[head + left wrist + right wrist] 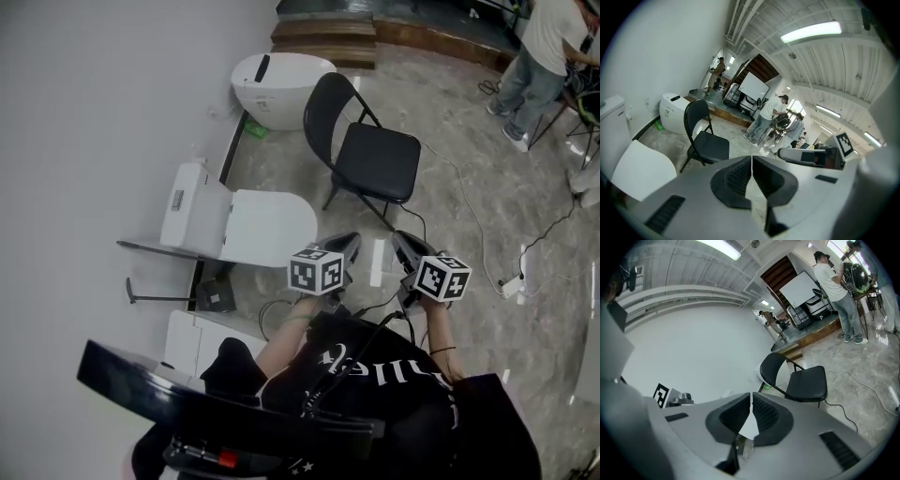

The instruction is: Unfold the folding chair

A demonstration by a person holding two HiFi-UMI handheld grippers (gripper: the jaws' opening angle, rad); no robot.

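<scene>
The black folding chair [370, 150] stands unfolded on the marble floor, seat flat and backrest upright; it also shows as the chair [705, 140] in the left gripper view and the chair [801, 380] in the right gripper view. My left gripper [349, 246] and right gripper [401, 242] are held side by side close to my body, a short way in front of the chair and apart from it. Both are shut, jaws meeting with nothing between them, as the left gripper [751, 161] and right gripper [751, 399] show in their own views.
A white toilet [239, 223] with its lid open stands at the left by the wall, and a white round bin [277, 86] behind the chair. Cables [487, 244] and a power strip [514, 284] lie on the floor at right. A person [542, 56] stands at the far right by wooden steps [323, 39].
</scene>
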